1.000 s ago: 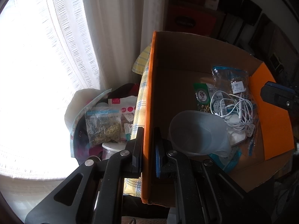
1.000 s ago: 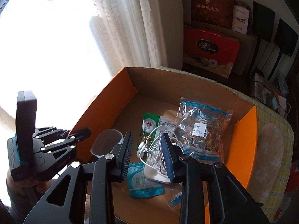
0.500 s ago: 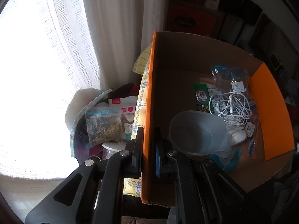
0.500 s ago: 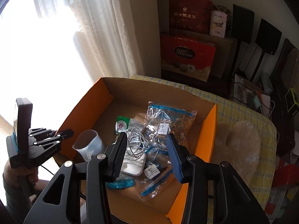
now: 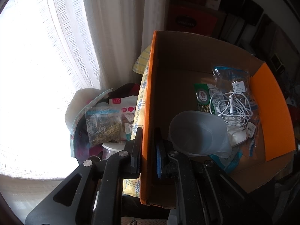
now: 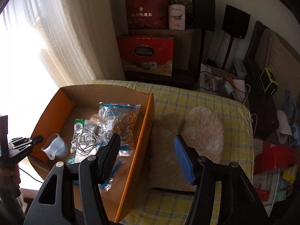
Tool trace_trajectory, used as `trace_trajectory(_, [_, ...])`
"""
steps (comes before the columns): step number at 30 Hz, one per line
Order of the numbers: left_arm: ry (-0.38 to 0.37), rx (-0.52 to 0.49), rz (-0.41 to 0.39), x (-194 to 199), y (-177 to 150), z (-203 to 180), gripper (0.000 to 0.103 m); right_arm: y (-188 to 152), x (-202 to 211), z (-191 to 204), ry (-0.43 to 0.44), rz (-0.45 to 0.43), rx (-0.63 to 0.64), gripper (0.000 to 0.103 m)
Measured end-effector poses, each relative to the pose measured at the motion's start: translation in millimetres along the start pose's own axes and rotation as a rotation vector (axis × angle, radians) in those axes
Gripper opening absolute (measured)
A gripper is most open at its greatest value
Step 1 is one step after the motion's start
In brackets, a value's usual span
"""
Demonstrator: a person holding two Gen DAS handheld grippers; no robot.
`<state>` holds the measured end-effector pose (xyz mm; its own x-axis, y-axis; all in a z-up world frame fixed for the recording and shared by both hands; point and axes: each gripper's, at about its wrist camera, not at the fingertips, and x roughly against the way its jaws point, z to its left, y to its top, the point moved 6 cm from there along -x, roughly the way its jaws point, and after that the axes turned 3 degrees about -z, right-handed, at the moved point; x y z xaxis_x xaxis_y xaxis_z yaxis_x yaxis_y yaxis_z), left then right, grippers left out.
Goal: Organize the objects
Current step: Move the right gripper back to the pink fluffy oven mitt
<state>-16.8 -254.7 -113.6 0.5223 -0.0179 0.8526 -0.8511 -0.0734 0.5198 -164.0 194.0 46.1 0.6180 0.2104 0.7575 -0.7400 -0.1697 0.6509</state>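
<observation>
Right now left gripper [image 5: 148, 148] clamps the cardboard box [image 5: 180, 60] wall; right gripper [image 6: 146, 155] hangs wide apart above the box edge, holding nothing, fluffy slipper [image 6: 204, 129] beyond.

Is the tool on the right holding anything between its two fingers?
No, the right gripper is wide open and empty, hovering over the box edge and the fluffy cushion.

left gripper [image 5: 148, 150]: black plastic linkage arms, silver round screws, blue pad on one finger
right gripper [image 6: 147, 157]: black arms with triangular cut-outs, silver screws, ribbed black finger, blue ribbed pad opposite
</observation>
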Motion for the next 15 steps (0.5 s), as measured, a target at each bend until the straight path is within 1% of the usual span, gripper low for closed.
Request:
trace_trajectory(3, [0.002, -0.002, 0.0, 2, 0, 0, 0.01, -5, -2, -27, -0.044, 0.005, -0.049, 0.077])
trace_trajectory(4, [0.002, -0.002, 0.0, 2, 0, 1, 0.01, -8, -2, -35, -0.052, 0.005, -0.063, 0.079])
trace_trajectory(8, [0.007, -0.003, 0.002, 6, 0, -3, 0.01, -17, -9, -61, -0.101, 0.025, -0.094, 0.084])
trace_trajectory(15, [0.008, -0.003, 0.003, 7, -1, 0, 0.01, -43, -40, -104, -0.199, 0.09, -0.151, 0.084])
